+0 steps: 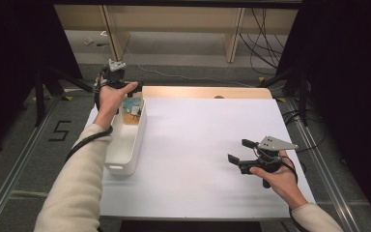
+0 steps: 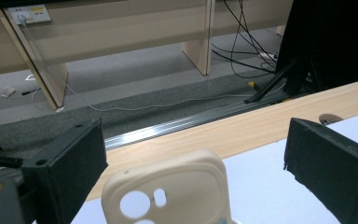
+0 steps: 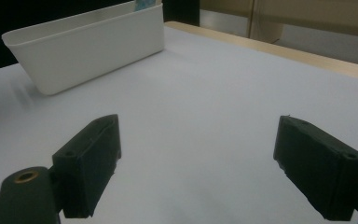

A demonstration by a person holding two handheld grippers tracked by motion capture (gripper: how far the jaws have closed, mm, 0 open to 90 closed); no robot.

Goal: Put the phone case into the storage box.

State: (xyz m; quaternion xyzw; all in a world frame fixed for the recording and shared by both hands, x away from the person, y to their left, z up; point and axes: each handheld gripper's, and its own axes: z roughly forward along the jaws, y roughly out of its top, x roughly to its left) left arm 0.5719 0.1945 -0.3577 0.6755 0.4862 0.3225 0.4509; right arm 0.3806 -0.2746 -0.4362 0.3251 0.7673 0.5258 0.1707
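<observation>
Grey carpet, trailing cables and pale wooden furniture legs lie beyond the tabletop [image 1: 207, 145], which we see covered by a white sheet with a strip of bare wood along its far edge. Near the left edge of that sheet stands a long white bin [image 1: 128, 145], its far end holding a few coloured items that we cannot make out.

Our left hand-held gripper [image 1: 117, 77] is raised over the far end of the bin, pointing away from us. In the left gripper view its jaws stand wide apart, and a cream phone case [image 2: 168, 193] with camera cut-outs rises between them from the bottom edge. The case stands upright, clear of both black pads [image 2: 70, 163], so nothing is clamped. Whether the case rests in the bin or on something else we cannot tell.

Our right hand-held gripper [image 1: 244, 152] rests low over the right side of the white sheet, well apart from the bin, its jaws pointing left. In the right gripper view they stand wide and bare, with plain white sheet between them and the bin further off.
</observation>
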